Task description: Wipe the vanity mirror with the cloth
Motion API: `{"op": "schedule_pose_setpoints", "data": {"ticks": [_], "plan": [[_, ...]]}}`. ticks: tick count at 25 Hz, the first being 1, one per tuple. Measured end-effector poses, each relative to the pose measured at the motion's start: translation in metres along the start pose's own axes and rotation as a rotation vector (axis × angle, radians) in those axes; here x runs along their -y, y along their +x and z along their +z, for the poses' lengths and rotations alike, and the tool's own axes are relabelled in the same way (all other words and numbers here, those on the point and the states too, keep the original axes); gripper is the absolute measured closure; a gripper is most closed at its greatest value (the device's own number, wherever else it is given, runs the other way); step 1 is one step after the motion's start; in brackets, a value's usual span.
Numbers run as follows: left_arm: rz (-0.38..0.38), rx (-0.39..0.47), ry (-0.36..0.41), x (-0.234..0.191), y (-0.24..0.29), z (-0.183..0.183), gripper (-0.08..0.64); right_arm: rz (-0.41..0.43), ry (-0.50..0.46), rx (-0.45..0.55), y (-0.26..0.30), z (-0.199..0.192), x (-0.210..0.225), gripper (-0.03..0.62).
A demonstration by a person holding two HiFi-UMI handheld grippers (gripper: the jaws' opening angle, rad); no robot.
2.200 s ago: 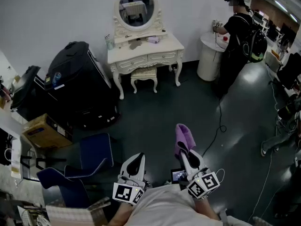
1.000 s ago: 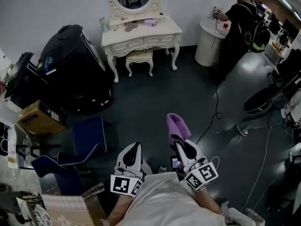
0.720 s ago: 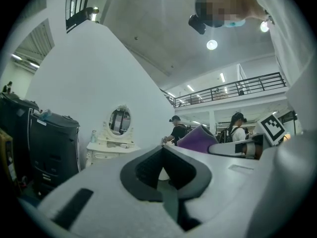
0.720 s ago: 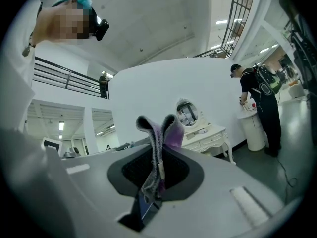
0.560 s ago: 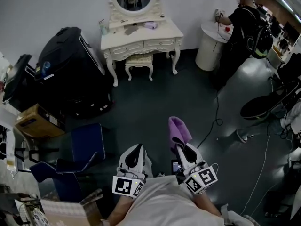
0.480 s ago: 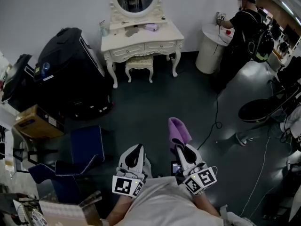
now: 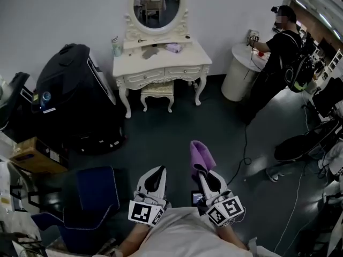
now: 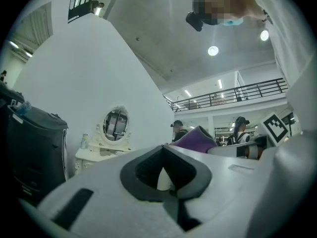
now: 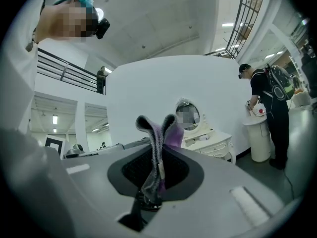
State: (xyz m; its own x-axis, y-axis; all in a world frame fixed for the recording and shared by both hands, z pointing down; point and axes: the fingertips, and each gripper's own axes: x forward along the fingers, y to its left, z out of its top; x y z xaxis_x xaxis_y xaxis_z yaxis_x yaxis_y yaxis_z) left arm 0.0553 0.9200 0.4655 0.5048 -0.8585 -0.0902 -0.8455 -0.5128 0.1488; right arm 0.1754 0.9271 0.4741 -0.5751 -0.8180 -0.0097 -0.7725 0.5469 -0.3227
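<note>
An oval vanity mirror (image 7: 157,5) in a carved white frame stands on a white dressing table (image 7: 161,59) against the far wall; it also shows as the mirror (image 8: 115,126) and the mirror (image 9: 188,115) in the gripper views. My right gripper (image 7: 199,171) is shut on a folded purple cloth (image 7: 200,157), which sticks up between its jaws as the cloth (image 9: 157,148). My left gripper (image 7: 155,176) is shut with nothing in it. Both are held level, low in the head view, well short of the table.
A white stool (image 7: 156,91) is tucked under the dressing table. A large black case (image 7: 72,98) stands left of it, a blue chair (image 7: 88,197) nearer me. A person (image 7: 278,52) stands at a round white stand (image 7: 241,71) to the right. A cable (image 7: 247,143) lies on the dark floor.
The dressing table and mirror sit lower and larger in the head view, so I have come nearer. Both grippers moved forward together, still shut, the cloth still held.
</note>
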Motion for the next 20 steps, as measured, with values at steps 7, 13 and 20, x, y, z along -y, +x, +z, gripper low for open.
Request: {"op": "schedule_pose_setpoints", "data": {"ticks": [7,13,20], "plan": [[-0.016,-0.012,0.006,-0.072,0.041,0.005,0.560,0.005,0.000,-0.001,0.088,-0.002,0.003,0.545],[-0.008,-0.046,-0.011,-0.106,0.059,-0.002,0.560,0.007,0.009,-0.041,0.132,-0.008,0.009,0.545],[0.001,-0.101,-0.033,-0.129,0.088,-0.019,0.560,0.019,0.047,-0.111,0.173,-0.023,0.031,0.545]]}}
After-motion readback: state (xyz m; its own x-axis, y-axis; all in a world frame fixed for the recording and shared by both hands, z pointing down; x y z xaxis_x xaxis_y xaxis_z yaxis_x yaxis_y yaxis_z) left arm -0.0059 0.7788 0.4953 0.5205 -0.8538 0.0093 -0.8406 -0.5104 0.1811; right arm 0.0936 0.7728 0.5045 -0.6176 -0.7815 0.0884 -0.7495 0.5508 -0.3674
